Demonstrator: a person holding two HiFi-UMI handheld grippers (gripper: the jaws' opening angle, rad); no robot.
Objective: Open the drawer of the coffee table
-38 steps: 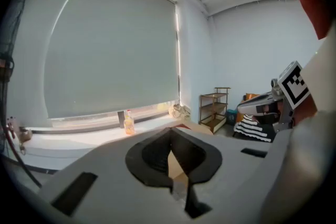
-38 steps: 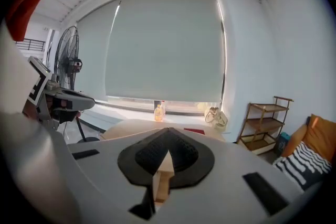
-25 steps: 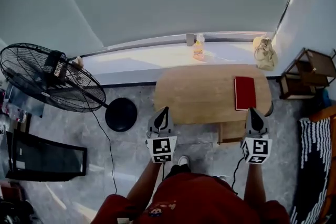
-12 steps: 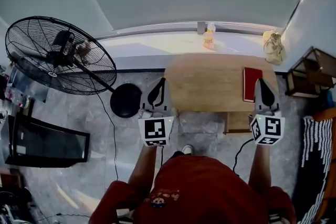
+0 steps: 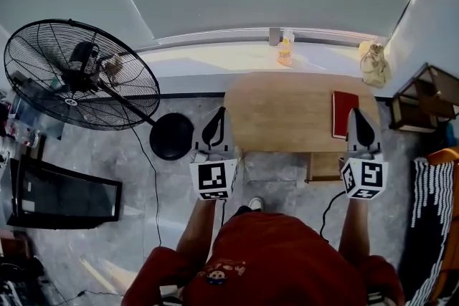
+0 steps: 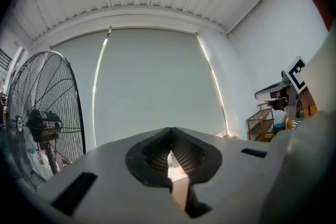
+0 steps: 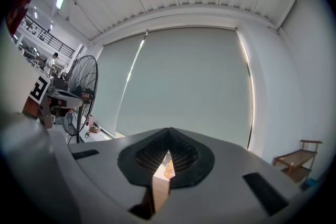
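Left gripper (image 5: 218, 118): the jaws were seen closed tip to tip, and nothing was held between them. It was pointed level, toward the grey blind.
Right gripper (image 5: 356, 118): the jaws were also seen pressed together, with nothing gripped.
Coffee table (image 5: 287, 111): it was found ahead, between the two grippers. Its left end was just right of the left gripper, and its right end was under the right gripper's tips.
Drawer (image 5: 324, 167): it was seen sticking out from under the near edge of the table, just left of the right gripper's marker cube, and was touched by neither gripper.
Red book (image 5: 343, 115): it was laid on the table, just left of the right gripper's tips.
Bottle (image 5: 285, 50): it was placed on the window sill, further ahead, between the grippers.
Fan (image 5: 79, 75): it stood to the left of the left gripper, well apart.
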